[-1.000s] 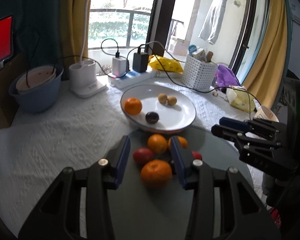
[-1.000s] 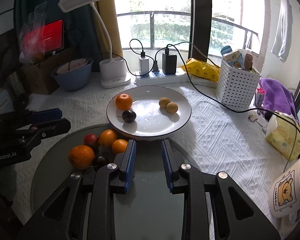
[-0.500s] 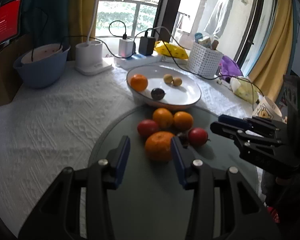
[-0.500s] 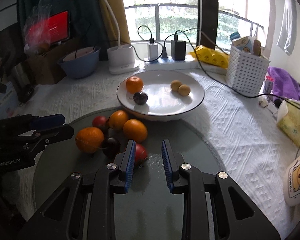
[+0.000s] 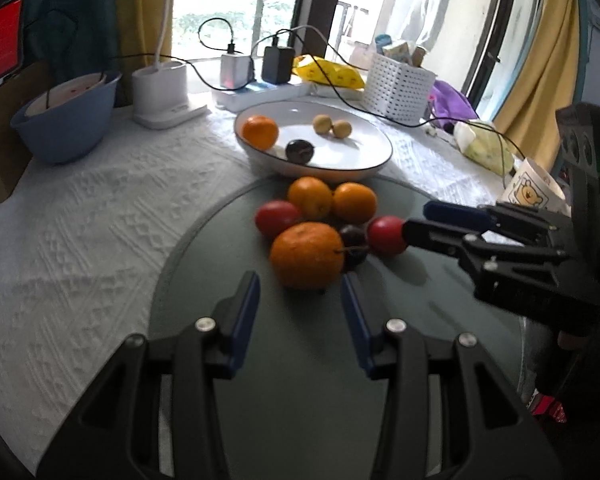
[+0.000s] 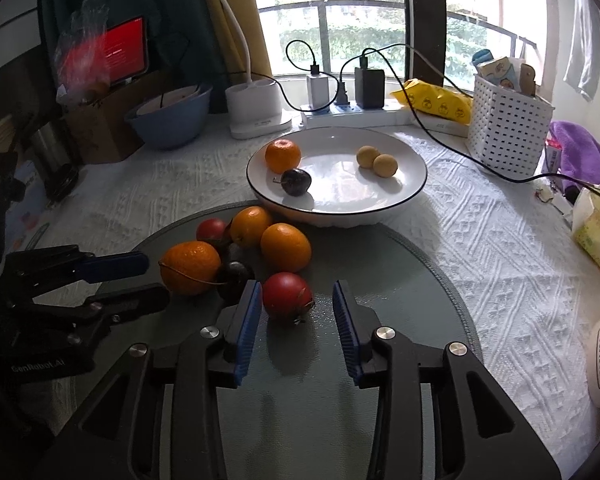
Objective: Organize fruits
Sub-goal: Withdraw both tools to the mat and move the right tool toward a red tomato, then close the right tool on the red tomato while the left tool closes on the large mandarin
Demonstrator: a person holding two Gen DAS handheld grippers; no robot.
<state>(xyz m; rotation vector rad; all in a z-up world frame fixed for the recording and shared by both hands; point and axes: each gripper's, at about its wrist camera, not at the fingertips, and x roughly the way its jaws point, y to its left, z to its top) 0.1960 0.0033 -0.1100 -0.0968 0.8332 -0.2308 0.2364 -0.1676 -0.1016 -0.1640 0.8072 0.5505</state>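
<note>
In the right wrist view the right gripper [image 6: 296, 308] fills the lower centre of the frame, jaws open around a small red round fruit [image 6: 287, 294] lying on the round grey glass mat [image 6: 388, 280]; whether the blue pads touch it is hard to tell. Just above and left, a large orange [image 6: 190, 267], two smaller oranges [image 6: 286, 247] and a second red fruit [image 6: 211, 230] cluster, half hiding a dark plum [image 6: 235, 273]. The white round plate [image 6: 410, 188] at centre holds an orange, a dark plum and two small yellow fruits. The left gripper [image 5: 300, 298] sits low in the left wrist view, jaws open and empty just before the large orange, its body cut off by the frame.
</note>
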